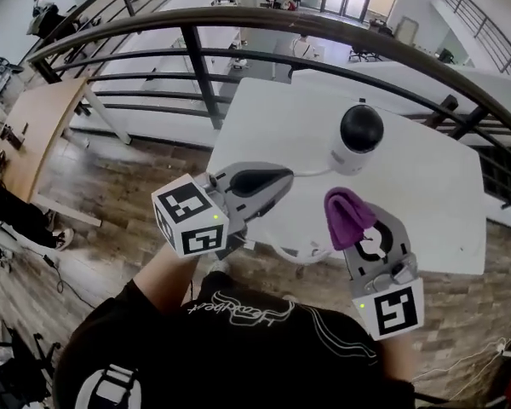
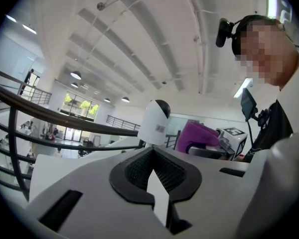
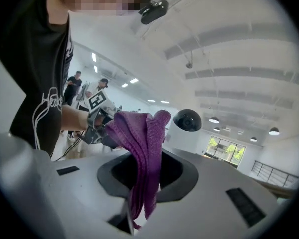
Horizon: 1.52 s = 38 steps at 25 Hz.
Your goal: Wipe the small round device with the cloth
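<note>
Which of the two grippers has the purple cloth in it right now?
The right gripper: the purple cloth is clamped in it and sticks out. The left gripper is shut with nothing in it.

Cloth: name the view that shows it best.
Right gripper view: the cloth fills the middle, pinched between the jaws, its folds plain. The head view shows only a small purple bunch near the device. The left gripper view shows part of it, far off beside the device.
</note>
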### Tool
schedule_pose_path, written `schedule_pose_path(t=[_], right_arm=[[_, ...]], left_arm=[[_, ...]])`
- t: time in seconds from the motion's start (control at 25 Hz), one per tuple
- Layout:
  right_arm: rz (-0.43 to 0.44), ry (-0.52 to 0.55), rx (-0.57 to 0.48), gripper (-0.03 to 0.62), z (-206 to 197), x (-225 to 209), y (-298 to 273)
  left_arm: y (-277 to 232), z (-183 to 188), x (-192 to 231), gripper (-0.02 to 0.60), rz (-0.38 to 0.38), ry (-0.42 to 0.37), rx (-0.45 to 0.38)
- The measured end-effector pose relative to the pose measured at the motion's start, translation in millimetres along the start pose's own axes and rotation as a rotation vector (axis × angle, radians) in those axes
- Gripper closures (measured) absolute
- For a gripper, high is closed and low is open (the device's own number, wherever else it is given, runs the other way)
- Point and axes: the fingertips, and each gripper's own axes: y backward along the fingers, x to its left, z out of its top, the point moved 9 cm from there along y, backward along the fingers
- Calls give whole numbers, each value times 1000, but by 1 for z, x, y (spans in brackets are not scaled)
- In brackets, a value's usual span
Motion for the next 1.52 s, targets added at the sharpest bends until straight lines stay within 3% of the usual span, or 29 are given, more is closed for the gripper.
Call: schedule_pose_path(t=[0.12, 0.28, 0.44, 0.56, 0.76, 0.92, 1.24, 1.52], right_arm=[[-93, 71, 88, 533, 15, 13, -28], [-273, 55, 171, 533, 39, 41, -51], [-377, 24, 235, 533, 47, 65, -59], [-406, 38, 278, 533, 47, 71, -55], [-487, 37, 319, 533, 45, 66, -55], [-577, 5, 362, 533, 47, 70, -70], [-883, -117, 431, 533, 44, 67, -103], [-1119, -152, 451, 533, 45, 71, -111]], left_arm=[[1, 8, 41, 574, -108, -41, 37], [1, 18, 76, 574, -293, -27, 66], [-10, 25, 85, 574, -424, -53, 92], [-21, 23, 82, 574, -481, -38, 105], [-39, 10, 91, 574, -482, -29, 151], [-56, 10, 107, 574, -575, -22, 155], [-109, 6, 130, 574, -824, -45, 253], [-135, 10, 131, 574, -974, -48, 246]])
